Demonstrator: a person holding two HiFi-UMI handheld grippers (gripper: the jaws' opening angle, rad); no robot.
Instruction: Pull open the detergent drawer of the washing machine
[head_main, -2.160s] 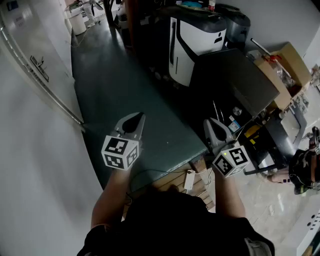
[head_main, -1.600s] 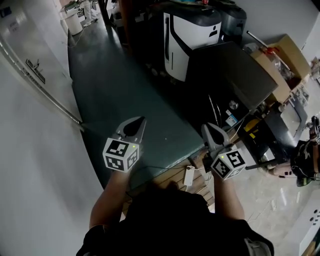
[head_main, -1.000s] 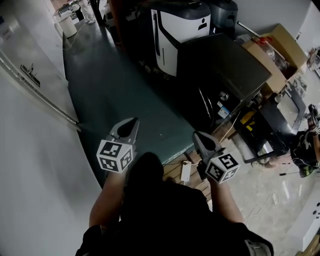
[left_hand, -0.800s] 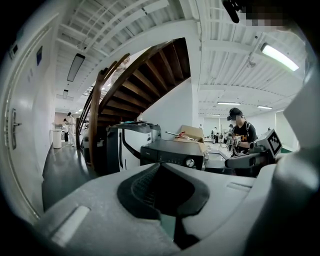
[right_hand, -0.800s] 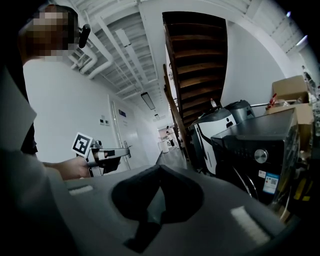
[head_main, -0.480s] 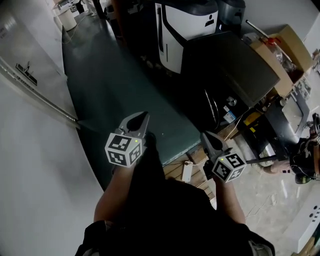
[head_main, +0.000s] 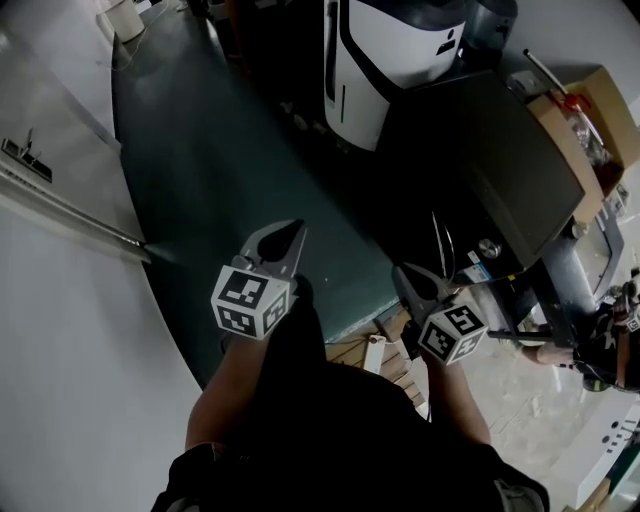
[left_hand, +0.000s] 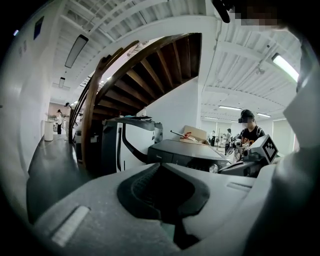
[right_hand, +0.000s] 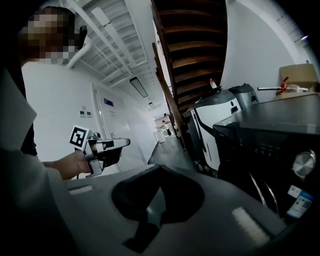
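Left gripper (head_main: 284, 231), right gripper (head_main: 407, 274) closed, empty (dark washing machine (head_main: 480, 165), probably).

Left gripper (head_main: 296, 229), right gripper (head_main: 400, 270) carried forward; washing machine (head_main: 480, 170) nearer, larger in head view

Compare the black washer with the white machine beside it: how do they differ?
Colour: the washer is black all over; the white machine has white panels with black stripes.
Top: the washer's is flat; the white machine's is curved.
Front: the washer has a round knob; I see none on the white machine.
Both stand side by side, facing the green floor.
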